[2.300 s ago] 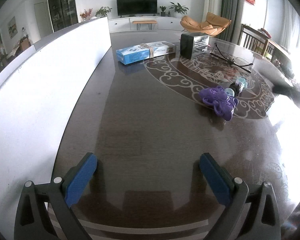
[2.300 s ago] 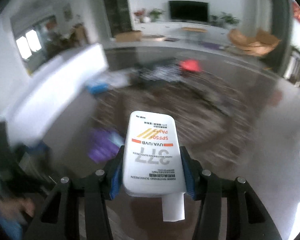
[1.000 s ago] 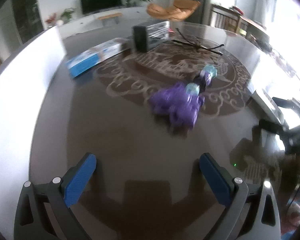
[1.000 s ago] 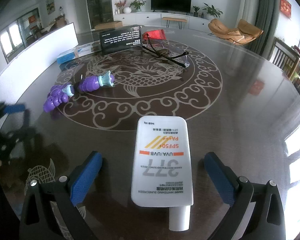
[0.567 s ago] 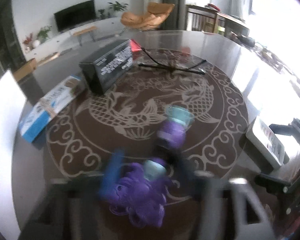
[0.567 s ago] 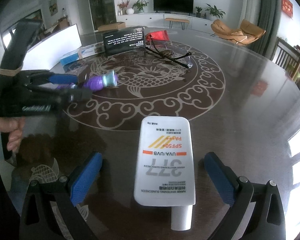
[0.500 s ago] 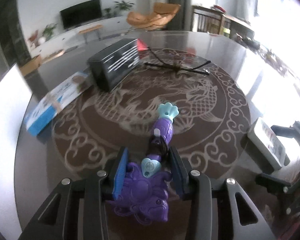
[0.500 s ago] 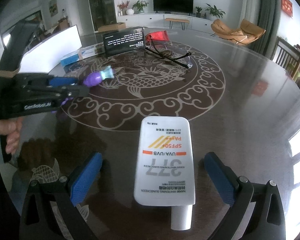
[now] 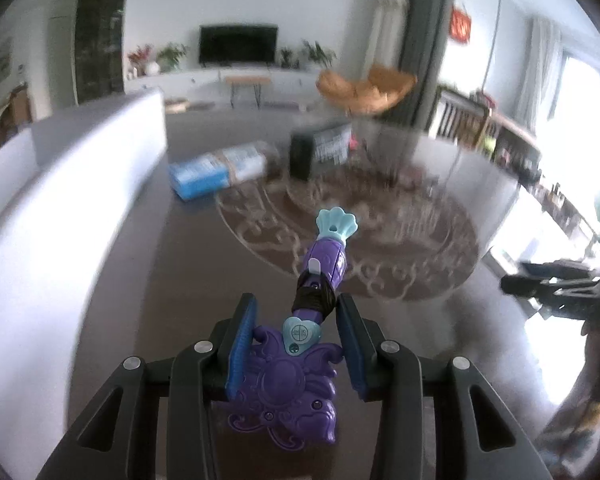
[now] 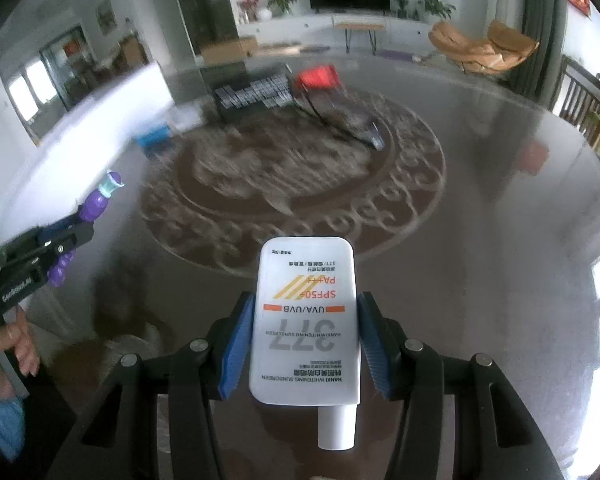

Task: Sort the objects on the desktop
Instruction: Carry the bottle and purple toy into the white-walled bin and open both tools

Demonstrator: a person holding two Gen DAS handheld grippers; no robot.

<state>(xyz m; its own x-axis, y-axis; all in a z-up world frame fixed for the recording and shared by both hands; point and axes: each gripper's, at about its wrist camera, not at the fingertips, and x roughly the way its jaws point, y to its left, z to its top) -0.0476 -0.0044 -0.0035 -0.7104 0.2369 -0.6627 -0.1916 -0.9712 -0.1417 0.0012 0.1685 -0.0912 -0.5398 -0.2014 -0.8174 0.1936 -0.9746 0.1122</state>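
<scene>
My left gripper is shut on a purple toy wand with a teal tip, and holds it above the dark table. The wand and left gripper also show at the left of the right wrist view. My right gripper is shut on a white sunscreen tube, cap toward the camera, lifted over the table.
A blue and white box, a black box and a red item lie at the far side of the table, with dark glasses near them. A white panel runs along the left edge.
My right gripper has closed on the sunscreen tube and lifted it. My left gripper, shut on the purple wand, has raised it and swung left. Both views are motion-blurred.
</scene>
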